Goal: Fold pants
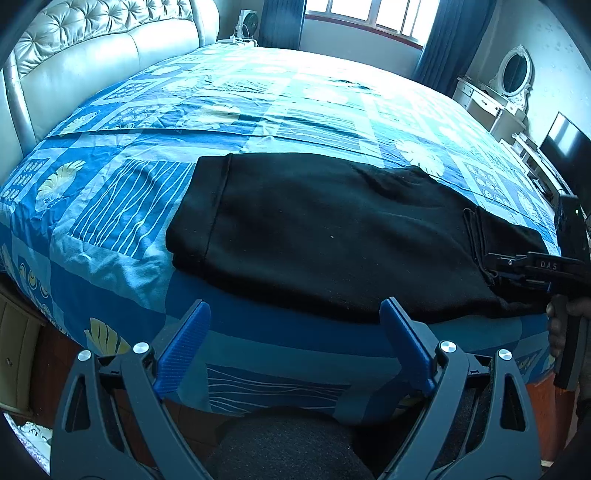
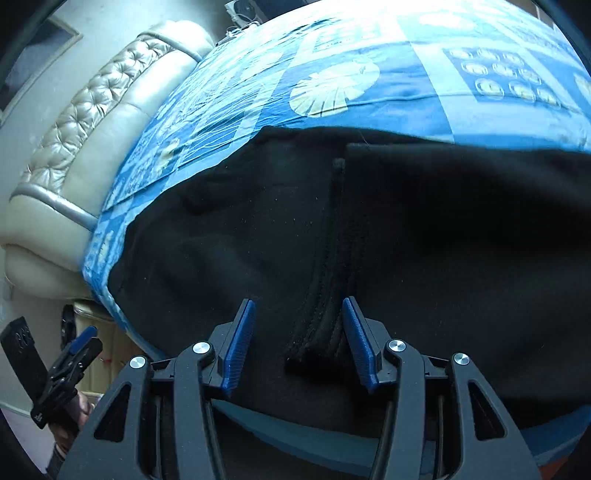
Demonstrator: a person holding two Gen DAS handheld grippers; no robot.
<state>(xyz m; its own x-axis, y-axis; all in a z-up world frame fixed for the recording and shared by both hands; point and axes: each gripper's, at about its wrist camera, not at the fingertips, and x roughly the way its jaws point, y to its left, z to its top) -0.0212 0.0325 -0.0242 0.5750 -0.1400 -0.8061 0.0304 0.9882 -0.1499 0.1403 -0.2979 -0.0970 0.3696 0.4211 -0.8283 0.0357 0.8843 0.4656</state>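
Black pants [image 1: 332, 236] lie flat along the near edge of the bed, folded lengthwise, one end at the left and a folded hem edge [image 1: 476, 236] at the right. My left gripper [image 1: 295, 321] is open and empty, just short of the pants' near edge. My right gripper [image 2: 299, 321] is open, its fingers straddling a raised black fabric ridge [image 2: 325, 295] of the pants [image 2: 443, 240]. It shows in the left wrist view [image 1: 496, 264] at the pants' right end. The left gripper shows in the right wrist view [image 2: 79, 345], low at the left.
The bed has a blue patterned sheet [image 1: 258, 103] and a tufted cream headboard [image 1: 92, 48] at the left. A white dressing table with an oval mirror [image 1: 513, 74] and a dark screen [image 1: 565, 147] stand at the right. A window with blue curtains [image 1: 369, 18] is behind.
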